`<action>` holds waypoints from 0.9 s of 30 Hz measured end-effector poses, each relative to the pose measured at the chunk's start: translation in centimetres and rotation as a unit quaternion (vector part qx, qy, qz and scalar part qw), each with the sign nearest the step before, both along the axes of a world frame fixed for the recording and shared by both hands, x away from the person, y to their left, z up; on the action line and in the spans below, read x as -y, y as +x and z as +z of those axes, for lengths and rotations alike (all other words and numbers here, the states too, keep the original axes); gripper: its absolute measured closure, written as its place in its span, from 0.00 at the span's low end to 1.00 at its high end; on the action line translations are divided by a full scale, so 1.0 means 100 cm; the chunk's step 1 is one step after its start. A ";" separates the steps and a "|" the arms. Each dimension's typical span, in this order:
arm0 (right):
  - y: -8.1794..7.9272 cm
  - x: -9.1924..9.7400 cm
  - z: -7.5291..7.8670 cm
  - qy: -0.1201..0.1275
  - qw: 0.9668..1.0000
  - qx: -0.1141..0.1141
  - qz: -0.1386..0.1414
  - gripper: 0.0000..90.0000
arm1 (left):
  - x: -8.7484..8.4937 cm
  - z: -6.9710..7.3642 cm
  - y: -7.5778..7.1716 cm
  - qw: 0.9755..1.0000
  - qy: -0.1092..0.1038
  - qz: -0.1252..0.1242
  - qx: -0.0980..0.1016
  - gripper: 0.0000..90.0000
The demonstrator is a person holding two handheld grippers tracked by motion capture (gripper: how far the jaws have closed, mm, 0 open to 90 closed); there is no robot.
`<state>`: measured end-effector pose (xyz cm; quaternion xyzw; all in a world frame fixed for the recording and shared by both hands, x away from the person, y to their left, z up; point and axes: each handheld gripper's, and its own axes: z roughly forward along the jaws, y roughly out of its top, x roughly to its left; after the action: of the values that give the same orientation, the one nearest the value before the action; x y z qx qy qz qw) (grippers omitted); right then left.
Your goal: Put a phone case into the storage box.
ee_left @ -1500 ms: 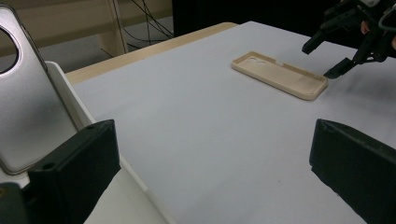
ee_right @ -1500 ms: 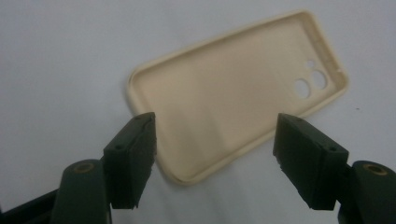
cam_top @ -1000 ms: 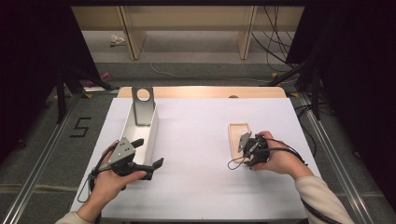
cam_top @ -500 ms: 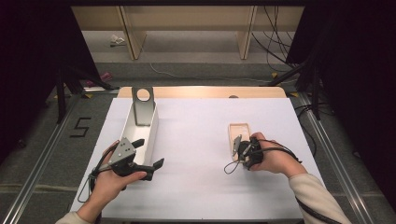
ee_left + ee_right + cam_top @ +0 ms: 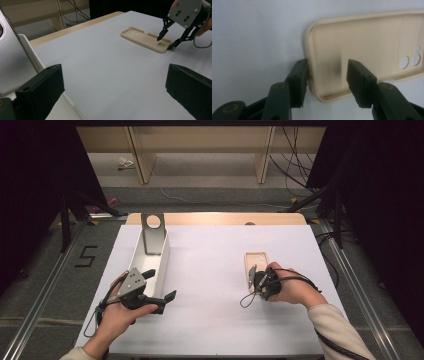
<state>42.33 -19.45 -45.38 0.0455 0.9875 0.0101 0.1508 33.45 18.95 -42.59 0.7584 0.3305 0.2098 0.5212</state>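
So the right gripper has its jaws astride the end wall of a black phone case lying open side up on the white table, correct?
Not quite: the phone case is beige, not black, as the right gripper view shows. The rest holds: the right gripper, whose jaws have just been closing, straddles its end wall, and it lies open side up on the white table.

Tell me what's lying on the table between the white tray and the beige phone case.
Nothing: between the white tray and the phone case the high view shows bare table.
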 end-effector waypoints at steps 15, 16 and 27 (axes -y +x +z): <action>-0.003 -0.005 -0.001 -0.019 0.999 -0.023 0.033 0.80 | 0.001 -0.001 0.000 1.000 0.000 -0.003 -0.001 0.02; -0.004 -0.005 -0.001 -0.019 0.999 -0.023 0.036 0.82 | 0.001 -0.001 0.000 1.000 0.000 -0.003 -0.001 0.02; -0.006 -0.005 -0.002 -0.023 0.998 -0.027 0.045 0.88 | 0.002 -0.002 0.000 1.000 0.002 -0.006 -0.002 0.02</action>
<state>41.77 -18.95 -45.55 -0.0025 0.9922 -0.0070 0.1244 33.41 18.75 -42.76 0.7618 0.3266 0.2062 0.5201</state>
